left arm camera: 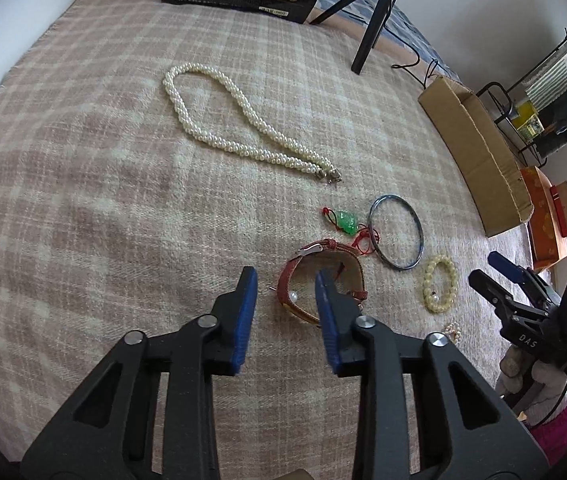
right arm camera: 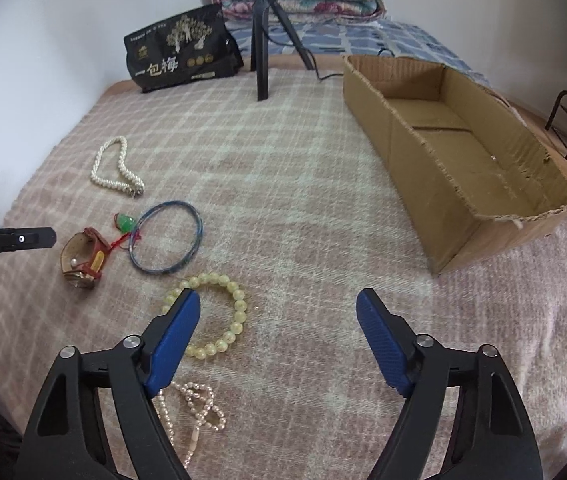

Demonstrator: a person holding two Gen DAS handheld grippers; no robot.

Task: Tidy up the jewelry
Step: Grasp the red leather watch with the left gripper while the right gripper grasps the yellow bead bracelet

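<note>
While the left claw (left arm camera: 285,280) hangs low over the plaid blanket (left arm camera: 83,184) on the bed, its blue pads stand apart with nothing between them, and its right pad overlaps the red leather watch strap (left arm camera: 323,250) lying curled just ahead. Farthest left on the blanket, well apart from the rest, lies the twisted pearl necklace (left arm camera: 219,120), its metal clasp end pointing toward the cluster of smaller pieces. Next comes the strap with a small pearl bead (left arm camera: 294,297) inside its curl, then the green pendant (left arm camera: 345,222) on a red cord, which sits between the strap and the thin blue bangle (left arm camera: 395,232); the cord touches the bangle's rim. To the right of the bangle, the yellow bead bracelet (right arm camera: 207,314) lies flat, its near-left arc hidden behind the left pad of the right claw (right arm camera: 277,302). That claw is spread wide and holds nothing, poised above bare blanket. Below its left pad a thin strand of small pale beads (right arm camera: 199,404) lies looped on the blanket. Farther right stands the long open cardboard box (right arm camera: 455,184), well apart from the jewelry. At the back a black snack bag (right arm camera: 181,54) leans beside a black tripod (right arm camera: 261,40).
</note>
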